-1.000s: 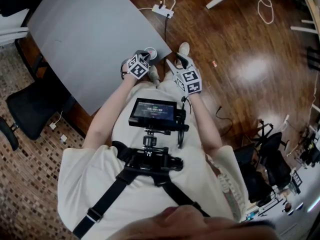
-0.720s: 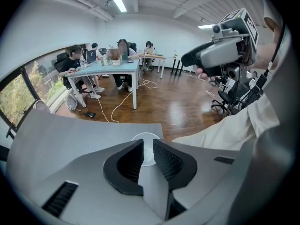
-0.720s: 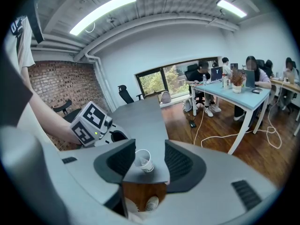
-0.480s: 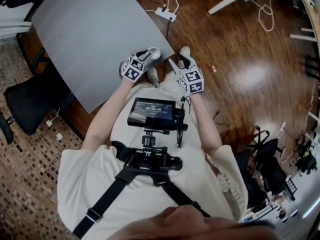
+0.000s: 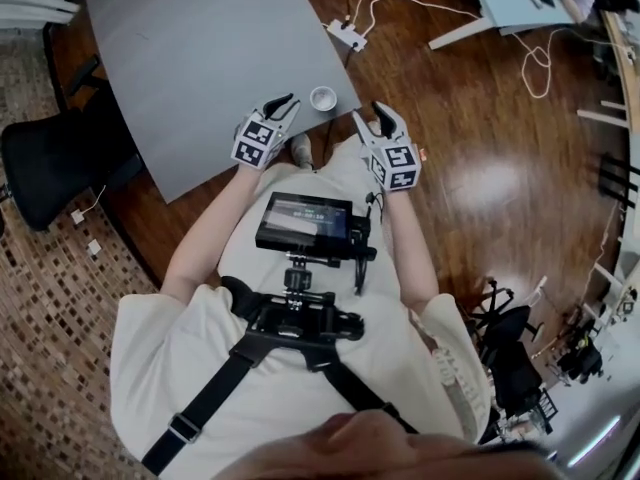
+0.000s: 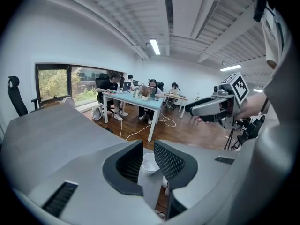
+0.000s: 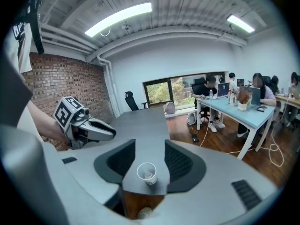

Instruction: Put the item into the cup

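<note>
Grey table (image 5: pixel 200 58) over a wooden floor (image 5: pixel 470 88) in an open office: a small white cup (image 5: pixel 322 98) stands at the table's near corner, with both grippers held short of it.

The cup looks light and thin-walled, so it would probably tip or dent easily and, so near the table edge, could be knocked off. It is best steadied low on its wall with a gentle squeeze, or left alone and loaded from above. The left gripper (image 5: pixel 281 103) has its jaws apart and nothing between them; its own view shows the cup in the gap but farther off, untouched. The right gripper (image 5: pixel 370 116), out over the floor just beside the corner, is also spread and empty. No view shows plainly which thing is the item, nor whether the cup already holds something.
</note>
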Tool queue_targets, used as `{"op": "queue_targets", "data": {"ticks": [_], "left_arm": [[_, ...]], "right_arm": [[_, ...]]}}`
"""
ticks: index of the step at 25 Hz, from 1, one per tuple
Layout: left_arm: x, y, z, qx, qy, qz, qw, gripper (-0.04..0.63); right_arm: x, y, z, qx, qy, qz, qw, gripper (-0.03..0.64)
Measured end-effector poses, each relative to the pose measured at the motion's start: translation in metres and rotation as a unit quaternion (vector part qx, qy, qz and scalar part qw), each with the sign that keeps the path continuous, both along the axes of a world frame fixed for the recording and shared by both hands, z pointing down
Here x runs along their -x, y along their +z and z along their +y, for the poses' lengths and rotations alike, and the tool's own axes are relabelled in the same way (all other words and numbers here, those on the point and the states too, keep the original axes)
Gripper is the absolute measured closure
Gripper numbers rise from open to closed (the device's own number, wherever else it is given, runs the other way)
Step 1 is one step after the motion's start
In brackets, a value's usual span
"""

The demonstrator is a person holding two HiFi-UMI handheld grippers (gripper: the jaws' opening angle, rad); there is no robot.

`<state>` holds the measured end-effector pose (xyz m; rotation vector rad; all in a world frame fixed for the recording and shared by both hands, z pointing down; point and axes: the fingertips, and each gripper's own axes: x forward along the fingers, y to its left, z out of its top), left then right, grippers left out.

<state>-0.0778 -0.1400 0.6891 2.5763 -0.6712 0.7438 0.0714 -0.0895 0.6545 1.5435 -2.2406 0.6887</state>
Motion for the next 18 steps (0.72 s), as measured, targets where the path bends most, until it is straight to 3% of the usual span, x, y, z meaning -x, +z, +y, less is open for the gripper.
{"op": "queue_targets", "data": {"ticks": [8, 18], "left_arm": [[0.025, -0.034, 0.009, -0.029, -0.07, 0.023, 0.9968, 0.52], [-0.006, -0.043, 0.064, -0.025, -0.137, 0.03, 0.9898, 0.52]], "right_arm": [[0.011, -0.016, -0.005, -0.024, -0.05, -0.011, 0.998, 0.408], [-0.009, -0.031, 0.047, -0.022, -0.099, -0.017, 0.995, 0.408]]}}
